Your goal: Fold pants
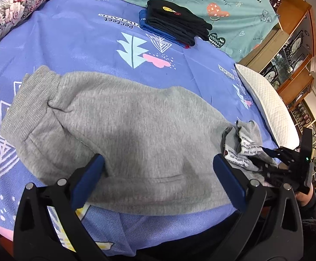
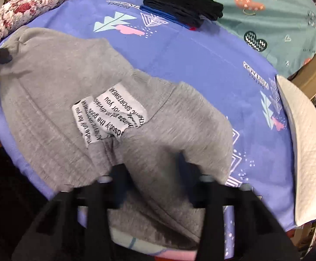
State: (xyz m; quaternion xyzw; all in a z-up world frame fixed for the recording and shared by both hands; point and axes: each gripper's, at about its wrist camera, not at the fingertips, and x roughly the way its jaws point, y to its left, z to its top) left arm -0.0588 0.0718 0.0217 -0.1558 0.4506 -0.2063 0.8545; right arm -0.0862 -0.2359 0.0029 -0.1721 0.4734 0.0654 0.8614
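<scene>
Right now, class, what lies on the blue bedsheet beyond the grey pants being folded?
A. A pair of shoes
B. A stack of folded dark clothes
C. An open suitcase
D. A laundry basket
B: beyond the grey pants, a stack of folded dark clothes, black on top with blue beneath, sits on the blue bedsheet; no suitcase, basket or shoes appear in either view.

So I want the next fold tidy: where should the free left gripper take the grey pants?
Likely the ribbed waistband on the grey pants, approached from the near edge: it is a thick, firm band lying flat on the blue sheet, opposite the end bunched at the right gripper.
</scene>
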